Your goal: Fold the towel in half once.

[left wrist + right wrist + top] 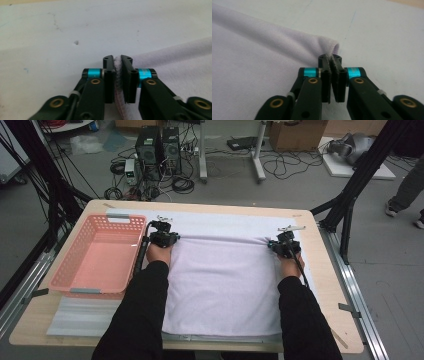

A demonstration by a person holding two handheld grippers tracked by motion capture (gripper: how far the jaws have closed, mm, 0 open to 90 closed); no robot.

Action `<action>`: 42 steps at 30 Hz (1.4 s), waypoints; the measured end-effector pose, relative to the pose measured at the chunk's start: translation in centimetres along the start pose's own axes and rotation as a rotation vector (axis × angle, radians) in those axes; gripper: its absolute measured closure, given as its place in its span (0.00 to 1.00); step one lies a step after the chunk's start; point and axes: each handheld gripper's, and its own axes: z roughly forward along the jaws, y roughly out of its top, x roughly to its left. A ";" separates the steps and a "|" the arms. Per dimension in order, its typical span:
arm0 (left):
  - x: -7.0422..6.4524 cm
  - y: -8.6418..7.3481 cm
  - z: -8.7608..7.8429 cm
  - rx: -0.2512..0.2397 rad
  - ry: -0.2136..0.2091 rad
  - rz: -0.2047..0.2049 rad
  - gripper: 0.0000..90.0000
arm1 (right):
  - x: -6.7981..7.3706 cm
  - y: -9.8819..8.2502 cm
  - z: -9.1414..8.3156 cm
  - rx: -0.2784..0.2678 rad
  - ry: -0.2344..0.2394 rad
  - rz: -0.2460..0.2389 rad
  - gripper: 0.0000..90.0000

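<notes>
The left gripper (118, 65) pinches the far left corner of the pale lilac cloth (225, 285), a bunched fold pressed between its pads. The right gripper (331, 63) clamps the far right corner the same way, with a rolled lip of fabric just beyond its tips. The cloth lies flat on a white mat (220, 219) covering the wooden table (330, 285), beside a pink basket (75, 265).

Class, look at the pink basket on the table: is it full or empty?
Empty. The high view looks straight into the pink basket, and its bare floor shows with nothing lying in it; the lilac towel is spread beside it on the table.
</notes>
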 end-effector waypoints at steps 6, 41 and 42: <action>-0.1 0.1 -1.7 -0.049 -0.036 -0.017 0.50 | -0.6 0.4 -2.0 -0.043 -0.045 0.019 0.59; -5.5 -7.3 -13.7 -0.306 -0.488 0.157 0.22 | 2.9 -8.8 -15.1 -0.180 0.182 -0.027 0.21; -5.6 -7.5 -13.9 -0.312 -0.491 0.147 0.20 | 3.1 -8.9 -15.2 -0.190 0.183 -0.033 0.21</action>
